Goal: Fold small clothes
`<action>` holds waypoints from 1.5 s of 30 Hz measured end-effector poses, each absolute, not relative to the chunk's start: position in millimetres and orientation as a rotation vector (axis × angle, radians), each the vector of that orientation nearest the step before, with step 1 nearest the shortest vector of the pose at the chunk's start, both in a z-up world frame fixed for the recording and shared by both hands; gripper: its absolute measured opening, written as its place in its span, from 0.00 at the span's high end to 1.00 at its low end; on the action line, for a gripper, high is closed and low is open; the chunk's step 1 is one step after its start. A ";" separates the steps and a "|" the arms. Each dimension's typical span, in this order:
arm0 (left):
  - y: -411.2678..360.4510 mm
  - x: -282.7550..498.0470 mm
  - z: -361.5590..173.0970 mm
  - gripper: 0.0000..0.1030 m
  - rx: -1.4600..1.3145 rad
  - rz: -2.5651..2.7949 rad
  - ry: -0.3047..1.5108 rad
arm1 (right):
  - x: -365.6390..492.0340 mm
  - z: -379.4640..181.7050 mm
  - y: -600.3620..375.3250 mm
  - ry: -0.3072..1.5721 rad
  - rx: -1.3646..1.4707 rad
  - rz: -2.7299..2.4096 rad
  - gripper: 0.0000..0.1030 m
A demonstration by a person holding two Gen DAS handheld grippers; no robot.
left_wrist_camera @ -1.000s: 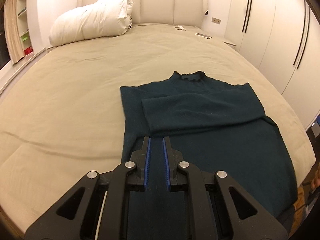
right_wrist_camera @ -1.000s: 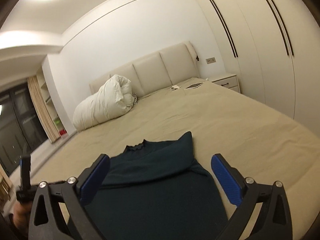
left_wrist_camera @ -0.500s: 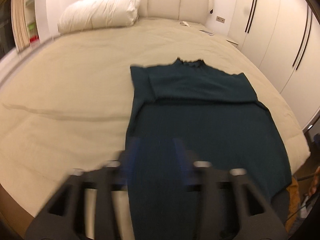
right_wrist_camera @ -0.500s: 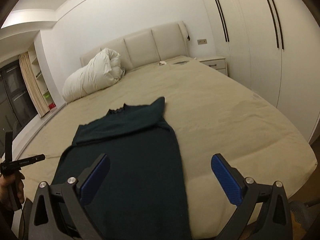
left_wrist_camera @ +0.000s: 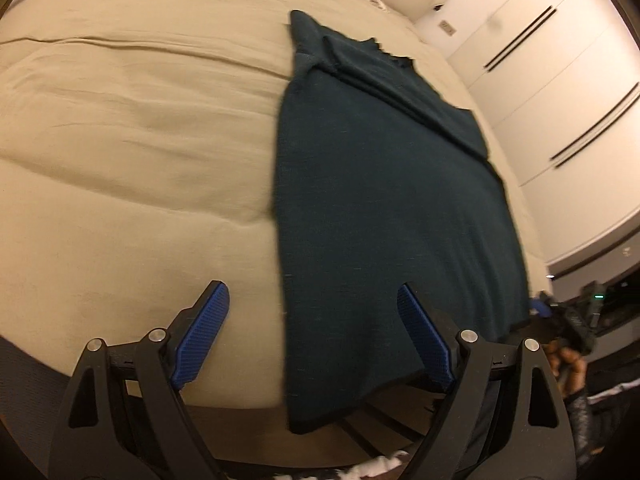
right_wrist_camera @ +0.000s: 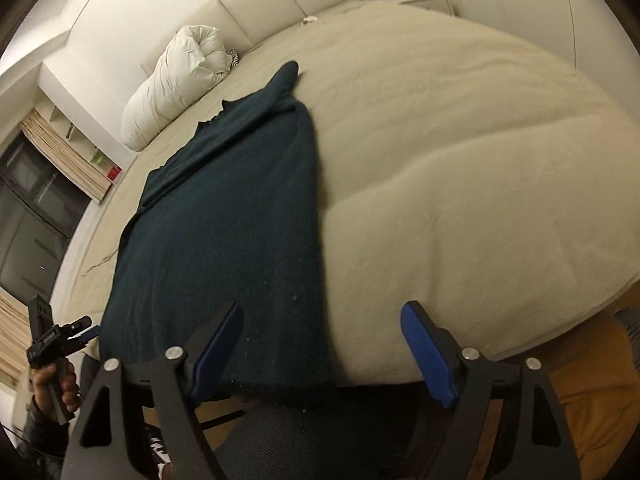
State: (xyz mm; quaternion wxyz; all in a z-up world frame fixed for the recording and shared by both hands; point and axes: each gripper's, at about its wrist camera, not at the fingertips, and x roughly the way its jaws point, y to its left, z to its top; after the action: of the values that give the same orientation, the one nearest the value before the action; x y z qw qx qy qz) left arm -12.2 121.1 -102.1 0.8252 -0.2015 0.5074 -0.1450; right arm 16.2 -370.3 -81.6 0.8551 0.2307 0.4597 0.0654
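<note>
A dark teal sweater (left_wrist_camera: 384,184) lies flat on the beige bed, sleeves folded across the chest, neck at the far end, hem hanging over the near bed edge. It also shows in the right wrist view (right_wrist_camera: 224,232). My left gripper (left_wrist_camera: 312,320) is open and empty, jaws wide, above the sweater's left hem corner. My right gripper (right_wrist_camera: 320,340) is open and empty above the right hem corner. The other hand-held gripper shows at the edge of each view, at the right in the left wrist view (left_wrist_camera: 576,320) and at the left in the right wrist view (right_wrist_camera: 52,336).
The beige bed (right_wrist_camera: 460,160) stretches far to both sides of the sweater. A white duvet bundle (right_wrist_camera: 176,80) lies by the headboard. White wardrobes (left_wrist_camera: 560,80) stand on the right. A dark chair (right_wrist_camera: 320,432) and floor lie below the bed edge.
Both grippers have dropped back and down to the near bed edge at the hem. The left gripper has opened from shut. The right gripper stays open.
</note>
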 end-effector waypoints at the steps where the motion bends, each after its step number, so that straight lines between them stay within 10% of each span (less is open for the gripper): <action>1: 120.4 -13.8 -102.6 0.16 -0.437 -0.325 1.079 | 16.4 -84.4 -368.8 0.974 0.494 0.153 0.23; 19: 161.4 -28.0 -128.1 0.24 -0.707 -0.372 1.150 | 20.3 -102.0 -361.6 1.064 0.525 0.213 0.44; 31: 150.3 -26.3 -146.2 0.92 -0.752 -0.367 1.256 | 16.4 -103.0 -349.8 1.083 0.535 0.273 0.88; 45: 164.3 -23.1 -112.6 0.96 -0.910 -0.482 1.128 | 7.1 -56.5 -339.5 0.957 0.635 0.370 0.90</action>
State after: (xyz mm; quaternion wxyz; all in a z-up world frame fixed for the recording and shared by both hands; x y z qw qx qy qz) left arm -23.1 164.3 -112.6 0.7222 -0.4120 0.5108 -0.2183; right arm 7.1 -339.5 -56.5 0.8234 0.2985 0.4500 0.1741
